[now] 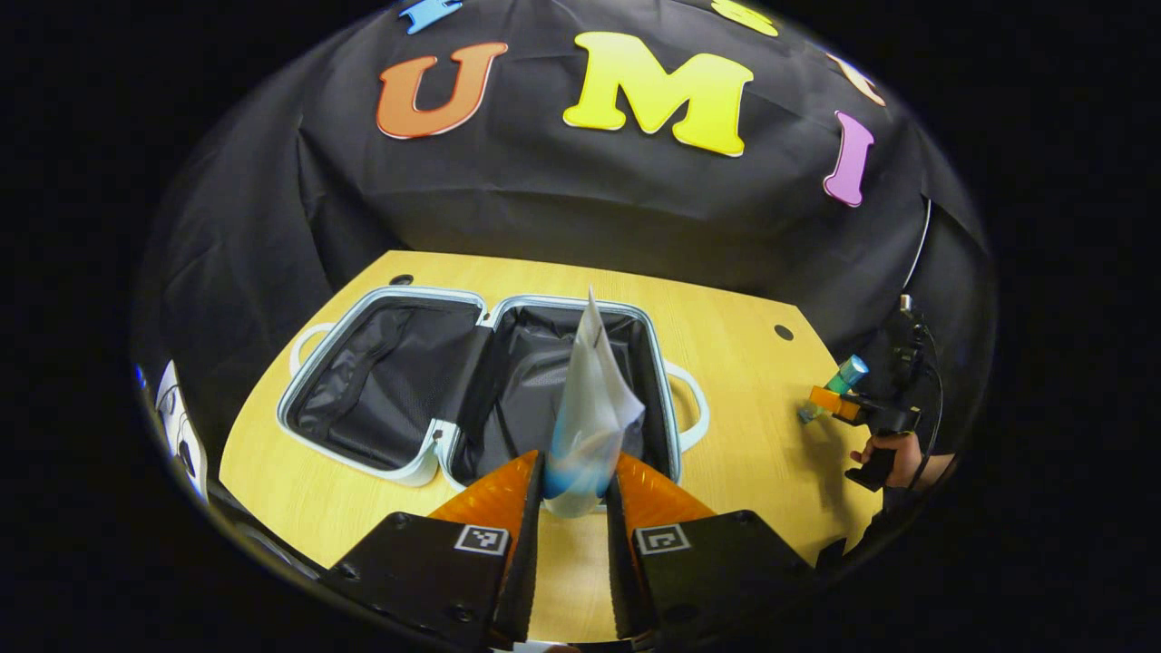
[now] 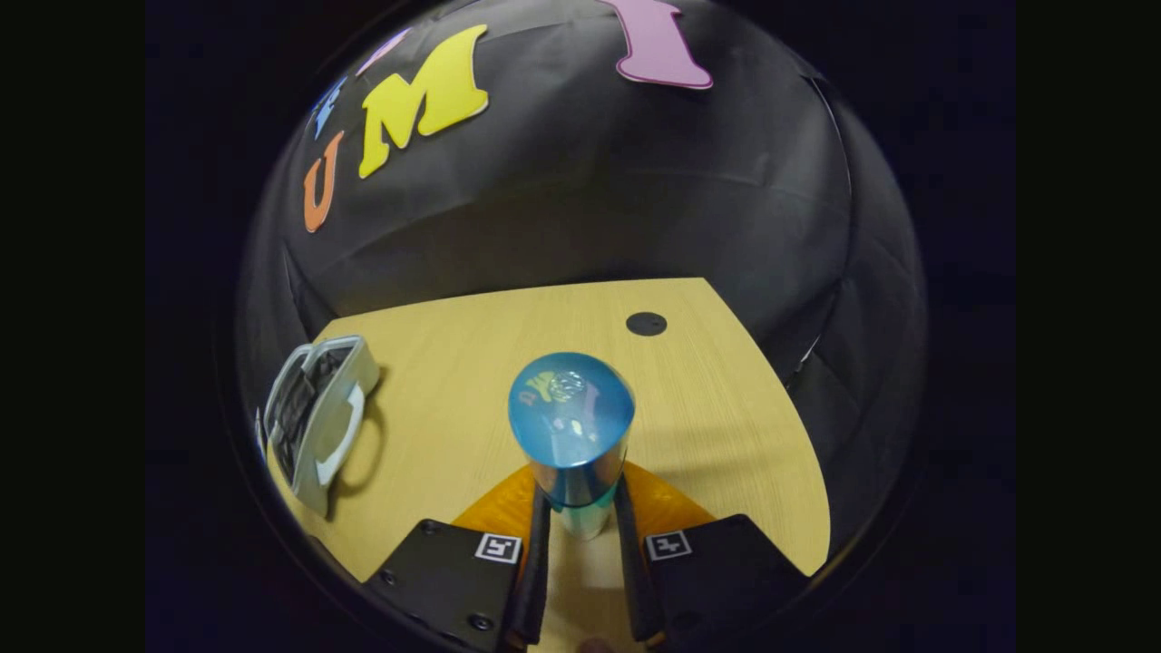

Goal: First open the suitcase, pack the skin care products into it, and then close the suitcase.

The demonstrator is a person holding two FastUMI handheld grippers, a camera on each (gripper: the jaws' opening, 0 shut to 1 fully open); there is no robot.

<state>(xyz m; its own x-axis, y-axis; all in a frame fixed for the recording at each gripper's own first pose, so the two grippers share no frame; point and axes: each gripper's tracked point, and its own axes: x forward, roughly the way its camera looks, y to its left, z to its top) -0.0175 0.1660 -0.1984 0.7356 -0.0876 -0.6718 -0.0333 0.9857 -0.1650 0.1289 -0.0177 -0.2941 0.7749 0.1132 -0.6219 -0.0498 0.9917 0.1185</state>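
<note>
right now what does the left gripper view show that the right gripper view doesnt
Left gripper view: the suitcase's black-lined halves lying open, and the left gripper shut on a pale sachet over it; farther off, the right gripper and the hand holding it.

Right gripper view: the blue cap of the bottle head-on, clamped in the right gripper.

Both: the wooden table, suitcase and bottle.

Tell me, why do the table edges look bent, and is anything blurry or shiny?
Left gripper view: fisheye lens bows the table; the held sachet is slightly soft. Right gripper view: same bowing; the blue bottle cap mirrors the booth; the suitcase throws a shadow.
</note>
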